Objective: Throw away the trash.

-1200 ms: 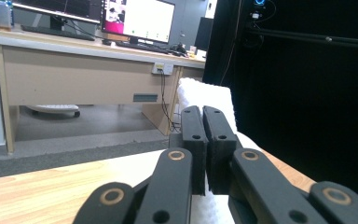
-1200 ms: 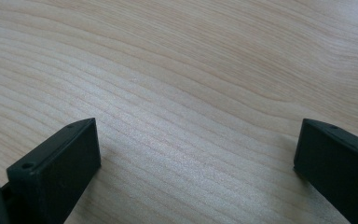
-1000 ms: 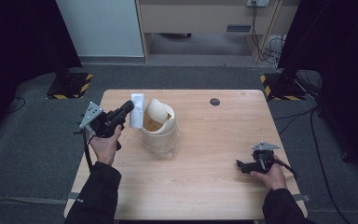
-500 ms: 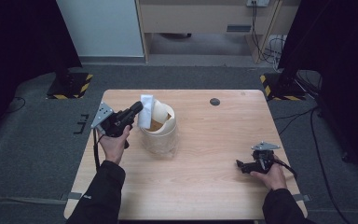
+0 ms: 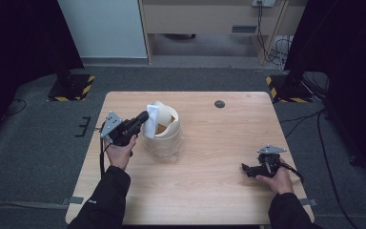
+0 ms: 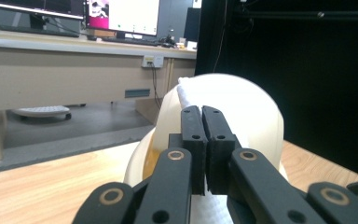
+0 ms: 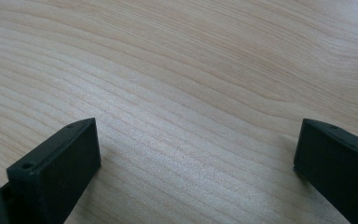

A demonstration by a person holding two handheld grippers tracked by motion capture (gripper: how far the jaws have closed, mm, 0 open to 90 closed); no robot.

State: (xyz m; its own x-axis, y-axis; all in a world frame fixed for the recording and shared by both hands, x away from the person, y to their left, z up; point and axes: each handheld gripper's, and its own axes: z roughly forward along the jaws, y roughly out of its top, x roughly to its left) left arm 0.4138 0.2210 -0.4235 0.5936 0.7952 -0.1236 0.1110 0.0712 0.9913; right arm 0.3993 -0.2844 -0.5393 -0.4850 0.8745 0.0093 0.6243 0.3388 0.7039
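Pinching a white cloth [image 5: 151,114] between pressed-together jaws, left gripper [image 5: 143,118] held out level toward the right, just at the near-left rim of a cream bowl-shaped container [image 5: 167,123]. Cloth folded, partly upright, leaning against the container's rim on its left side, upper edge rising above the black jaw tips. Container standing on the left-centre part of the wooden table [image 5: 209,191], orange-brown inside visible, a clear plastic wrap or base around its lower part. Seen along the left gripper [image 6: 203,116] from its own camera: both black pads closed flat on each other with the cloth [image 6: 186,95] caught between, white fabric showing above and below the tips, the pale rounded wall of the container [image 6: 247,112] right behind. Left hand [image 5: 120,151] wrapped around the gripper's handle, dark sleeve coming in from the near edge.

Resting low on the near-right part of the table, right gripper [image 5: 245,168] pointing left, well apart from the container, held by the right hand [image 5: 276,179]. Jaws of the right gripper [image 7: 196,163] spread wide, bare wood grain between them, holding nothing.

Lying near the far edge of the table, right of the container, a small dark round disc [image 5: 219,104].
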